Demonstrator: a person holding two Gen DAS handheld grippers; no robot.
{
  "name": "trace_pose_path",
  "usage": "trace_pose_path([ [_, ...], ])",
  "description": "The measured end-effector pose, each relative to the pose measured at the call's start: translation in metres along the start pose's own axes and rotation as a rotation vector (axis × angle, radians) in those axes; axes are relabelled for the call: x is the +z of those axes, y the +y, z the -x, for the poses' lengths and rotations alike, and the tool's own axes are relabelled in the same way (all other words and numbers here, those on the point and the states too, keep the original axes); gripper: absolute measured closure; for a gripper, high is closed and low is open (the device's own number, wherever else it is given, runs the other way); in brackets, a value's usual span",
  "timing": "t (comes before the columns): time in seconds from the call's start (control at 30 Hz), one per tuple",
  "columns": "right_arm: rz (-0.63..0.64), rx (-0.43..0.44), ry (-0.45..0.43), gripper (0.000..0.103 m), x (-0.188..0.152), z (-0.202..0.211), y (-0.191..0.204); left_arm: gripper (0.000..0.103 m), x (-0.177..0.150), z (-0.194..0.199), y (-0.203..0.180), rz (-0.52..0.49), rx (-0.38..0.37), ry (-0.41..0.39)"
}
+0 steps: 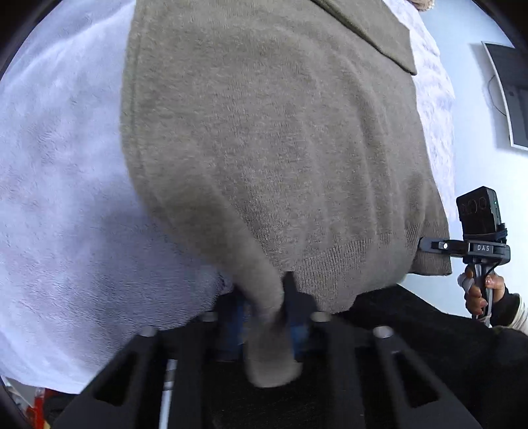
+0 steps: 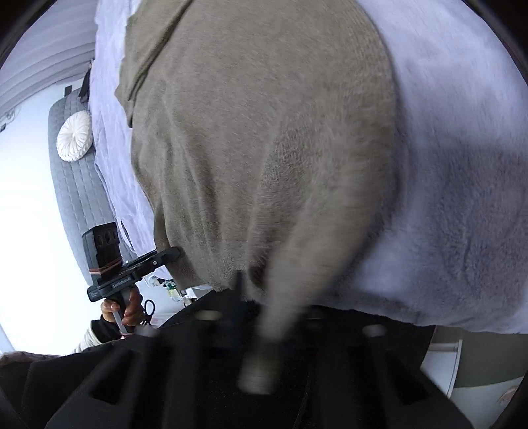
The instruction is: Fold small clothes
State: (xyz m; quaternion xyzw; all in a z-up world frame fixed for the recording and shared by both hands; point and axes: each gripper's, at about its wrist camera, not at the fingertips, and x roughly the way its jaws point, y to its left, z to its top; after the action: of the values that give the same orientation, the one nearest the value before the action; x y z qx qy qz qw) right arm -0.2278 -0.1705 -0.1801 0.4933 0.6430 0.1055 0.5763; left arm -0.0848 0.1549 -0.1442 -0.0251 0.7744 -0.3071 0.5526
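Note:
A taupe knitted sweater (image 1: 270, 138) lies spread on a pale lilac fleece blanket (image 1: 59, 204); it also fills the right wrist view (image 2: 257, 138). My left gripper (image 1: 269, 297) is shut on the sweater's ribbed bottom hem at one corner, with fabric bunched between its jaws. My right gripper (image 2: 260, 297) is shut on the hem at the other corner. Each gripper shows in the other's view, the right one (image 1: 425, 246) and the left one (image 2: 171, 254), both clamped on the hem edge. A folded flap of the sweater (image 1: 373, 29) lies at the far end.
The fleece blanket (image 2: 462, 184) covers a bed. A grey quilted headboard or bench (image 2: 76, 184) with a round white cushion (image 2: 74, 135) stands at the left of the right wrist view. A framed panel (image 1: 508, 95) hangs on the white wall.

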Motion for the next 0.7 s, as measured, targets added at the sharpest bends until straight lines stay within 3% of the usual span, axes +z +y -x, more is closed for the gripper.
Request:
trace_pose_path([
  [0.13, 0.073, 0.070, -0.057, 0.096, 0.006, 0.020, 0.021, 0.088, 0.008, 0.034, 0.004, 0.022, -0.105, -0.086],
  [0.4, 0.108, 0.346, -0.273, 0.096, 0.056, 0.076, 0.060, 0.088, 0.069, 0.118, -0.003, 0.066, -0.228, -0.407],
  [0.53, 0.117, 0.398, -0.358, 0.096, 0.099, 0.089, 0.081, 0.088, 0.120, 0.136, 0.000, 0.038, -0.172, -0.494],
  [0.7, 0.038, 0.365, -0.392, 0.096, 0.169, 0.078, 0.081, 0.088, 0.177, 0.110, -0.002, 0.042, -0.025, -0.493],
])
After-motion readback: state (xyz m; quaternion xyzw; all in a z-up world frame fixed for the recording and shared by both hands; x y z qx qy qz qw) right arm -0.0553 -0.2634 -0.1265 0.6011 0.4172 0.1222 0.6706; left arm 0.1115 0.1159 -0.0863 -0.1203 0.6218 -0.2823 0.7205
